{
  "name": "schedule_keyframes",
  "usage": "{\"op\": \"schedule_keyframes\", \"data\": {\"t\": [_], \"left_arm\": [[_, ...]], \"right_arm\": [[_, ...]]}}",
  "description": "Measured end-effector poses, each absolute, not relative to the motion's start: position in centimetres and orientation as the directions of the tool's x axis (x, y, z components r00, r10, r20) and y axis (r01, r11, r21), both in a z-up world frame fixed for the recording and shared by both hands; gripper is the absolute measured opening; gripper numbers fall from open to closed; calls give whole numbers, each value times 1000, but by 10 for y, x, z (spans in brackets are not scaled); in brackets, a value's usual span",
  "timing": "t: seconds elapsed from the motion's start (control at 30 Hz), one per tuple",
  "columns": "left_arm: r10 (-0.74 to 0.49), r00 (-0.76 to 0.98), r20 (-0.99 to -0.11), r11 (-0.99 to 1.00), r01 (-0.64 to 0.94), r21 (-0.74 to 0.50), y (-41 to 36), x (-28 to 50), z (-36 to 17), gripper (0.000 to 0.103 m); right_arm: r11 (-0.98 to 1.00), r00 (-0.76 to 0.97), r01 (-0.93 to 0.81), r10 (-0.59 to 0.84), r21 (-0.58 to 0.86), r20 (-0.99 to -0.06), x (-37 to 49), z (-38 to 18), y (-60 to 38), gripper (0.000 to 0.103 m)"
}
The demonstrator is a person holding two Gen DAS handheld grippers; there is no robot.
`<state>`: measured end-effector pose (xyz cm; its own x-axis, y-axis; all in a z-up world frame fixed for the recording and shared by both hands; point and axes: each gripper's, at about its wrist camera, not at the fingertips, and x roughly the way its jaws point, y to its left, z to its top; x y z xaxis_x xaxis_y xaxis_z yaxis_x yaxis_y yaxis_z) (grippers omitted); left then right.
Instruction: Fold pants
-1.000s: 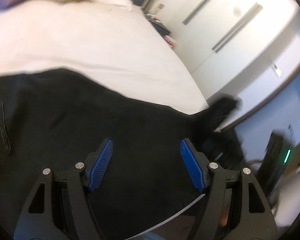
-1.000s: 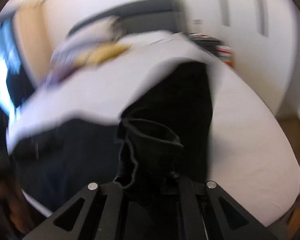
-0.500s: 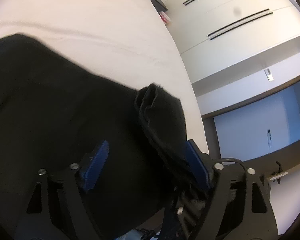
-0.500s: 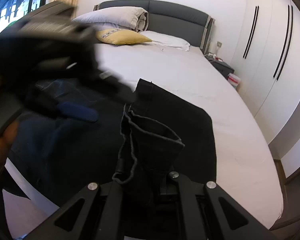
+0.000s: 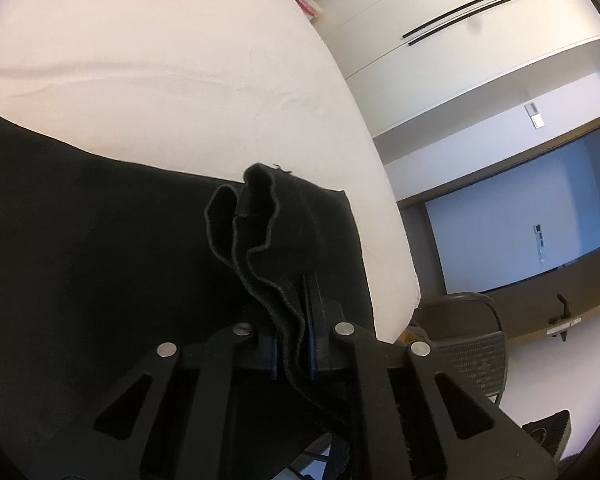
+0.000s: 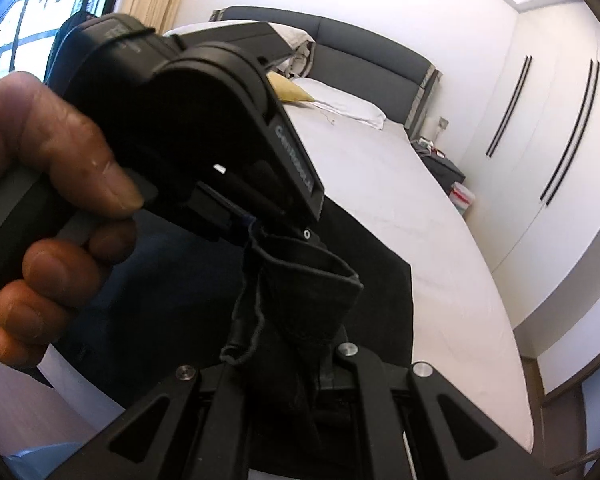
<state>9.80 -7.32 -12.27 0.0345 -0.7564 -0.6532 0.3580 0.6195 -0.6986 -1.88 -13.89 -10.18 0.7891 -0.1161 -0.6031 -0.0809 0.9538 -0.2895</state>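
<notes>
Black pants (image 5: 100,248) lie spread on the white bed (image 5: 180,80). My left gripper (image 5: 294,354) is shut on a bunched hem of the pants (image 5: 256,216), which stands up between the blue pads. My right gripper (image 6: 288,376) is shut on the same raised hem (image 6: 304,292). In the right wrist view the left gripper's body (image 6: 188,128) and the hand holding it (image 6: 52,184) sit just beyond that hem, close in front. The rest of the pants (image 6: 372,300) trail flat over the bed.
The bed's edge (image 5: 400,280) drops off to the right, with a mesh chair (image 5: 472,344) beside it. Pillows (image 6: 340,100) and a grey headboard (image 6: 372,64) are at the far end. White wardrobe doors (image 6: 540,140) and a nightstand (image 6: 440,164) line the right side.
My left gripper was open over the pants, then closed on the hem held by my right gripper. The two grippers have come together at the hem.
</notes>
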Motion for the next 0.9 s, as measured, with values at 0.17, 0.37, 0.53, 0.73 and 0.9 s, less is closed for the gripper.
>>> {"op": "schedule_keyframes", "data": {"t": [0.17,0.37,0.53,0.73,0.9], "left_arm": [[-767,87,-636,618,369,-694,-45,102,-101,7],[-740,145,-657,658,358,-662,6,104,-94,7],[-701,174,-691,704,325,-632,36,103,-108,7],[-662,191,-725,744,284,-605,70,101,-128,7],[-649,189,-737,755,273,-596,84,103,-144,7]], "right_arm": [[926,814,-162,-70,-341,-576,-14,-88,-105,6],[890,819,-270,11,-368,-574,-1,-77,-54,6],[859,798,-352,69,-371,-598,15,-86,-22,6],[823,761,-432,114,-368,-638,32,-101,3,6],[807,737,-462,119,-368,-665,53,-110,-10,7]]}}
